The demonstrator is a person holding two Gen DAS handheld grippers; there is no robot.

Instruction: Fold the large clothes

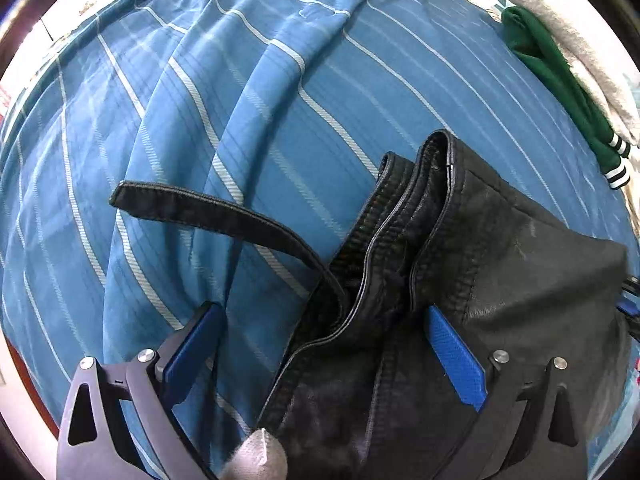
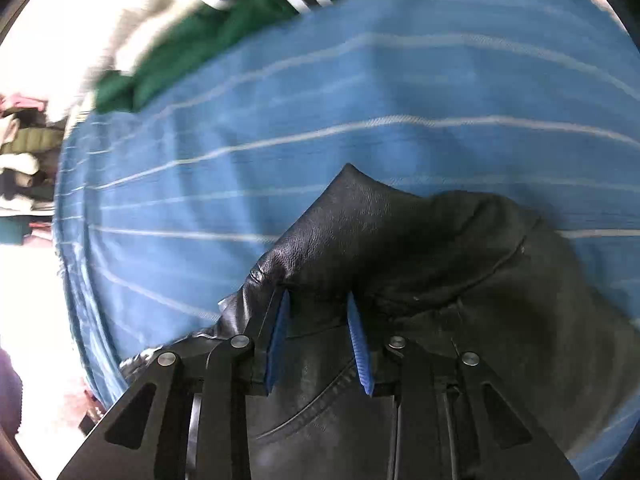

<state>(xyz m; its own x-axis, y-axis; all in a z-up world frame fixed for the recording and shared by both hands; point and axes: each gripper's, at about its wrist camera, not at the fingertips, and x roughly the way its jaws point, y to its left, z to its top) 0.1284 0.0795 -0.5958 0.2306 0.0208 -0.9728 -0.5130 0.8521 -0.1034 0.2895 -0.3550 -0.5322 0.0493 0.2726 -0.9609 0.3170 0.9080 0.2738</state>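
Note:
A black leather garment lies on a blue striped bedsheet, with a loose black strap reaching left. My left gripper is open wide; the garment's bunched, ribbed edge lies between its blue pads, untouched by the left pad. In the right wrist view the same black leather garment fills the lower right. My right gripper has its blue pads a narrow gap apart, with leather lying between and under them; a firm pinch is not clear.
A green garment with white-striped cuffs lies at the sheet's far right beside a grey-white cloth. It also shows in the right wrist view. Piled clothes sit beyond the bed's left edge.

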